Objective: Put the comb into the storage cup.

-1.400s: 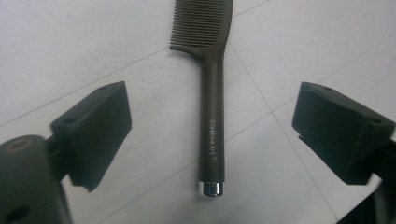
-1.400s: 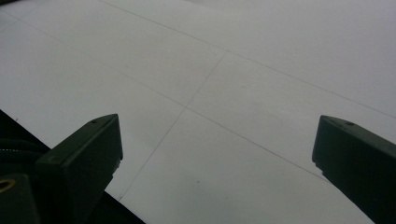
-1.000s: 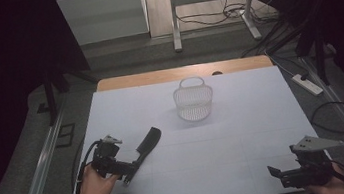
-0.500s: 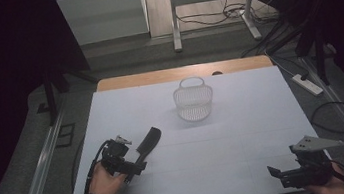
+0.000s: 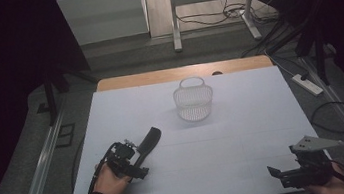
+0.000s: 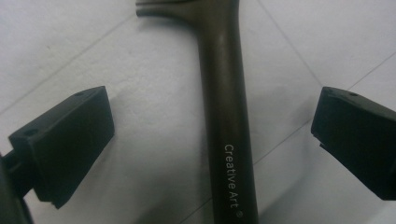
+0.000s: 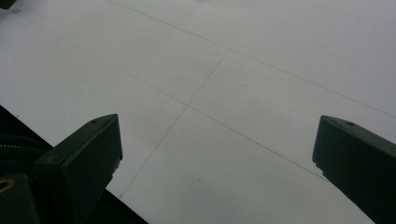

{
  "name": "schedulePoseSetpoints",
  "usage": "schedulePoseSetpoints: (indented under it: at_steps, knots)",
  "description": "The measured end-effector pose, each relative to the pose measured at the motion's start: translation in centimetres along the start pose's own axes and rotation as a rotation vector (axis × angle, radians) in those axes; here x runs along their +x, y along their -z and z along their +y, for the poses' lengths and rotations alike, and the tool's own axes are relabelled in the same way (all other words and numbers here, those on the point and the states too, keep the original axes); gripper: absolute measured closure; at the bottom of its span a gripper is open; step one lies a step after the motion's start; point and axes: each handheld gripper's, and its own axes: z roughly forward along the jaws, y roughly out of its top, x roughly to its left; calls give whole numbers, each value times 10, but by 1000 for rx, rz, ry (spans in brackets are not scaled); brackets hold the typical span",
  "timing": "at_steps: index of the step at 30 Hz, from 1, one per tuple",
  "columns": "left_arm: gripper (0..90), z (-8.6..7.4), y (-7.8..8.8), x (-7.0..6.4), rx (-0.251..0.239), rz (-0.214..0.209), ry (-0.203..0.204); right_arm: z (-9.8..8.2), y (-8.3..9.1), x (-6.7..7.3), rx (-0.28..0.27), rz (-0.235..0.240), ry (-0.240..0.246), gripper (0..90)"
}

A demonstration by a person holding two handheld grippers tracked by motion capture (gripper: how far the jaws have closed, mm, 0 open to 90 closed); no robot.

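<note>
A dark brown, long-handled plastic tool [image 6: 226, 116] marked "Creative Art" lies flat on the white worktop [image 5: 245, 132], near its left front area. The left hand-held gripper [image 5: 135, 157] sits over the handle with its jaws spread wide, one on each side, touching nothing. The right hand-held gripper [image 5: 276, 173] hovers at the front right edge, jaws also released over bare surface. A white wire basket [image 5: 193, 99] stands well apart, toward the far edge, with open surface between.
</note>
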Motion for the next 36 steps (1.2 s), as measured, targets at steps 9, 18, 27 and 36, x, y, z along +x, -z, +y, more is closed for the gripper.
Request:
schedulePoseSetpoints:
  at_steps: [9,18,27,36]
  knots:
    - [0,4,-2,-4,28,31,22,0,0,0,0,-1,2,20]
    - [280,3,8,-11,15,20,-13,0,0,1,0,-2,3,20]
    - [713,1,13,-7,-10,-9,13,0,0,1,4,-2,4,20]
    - [718,1,13,-3,-18,-38,41,0,0,1,4,-2,4,20]
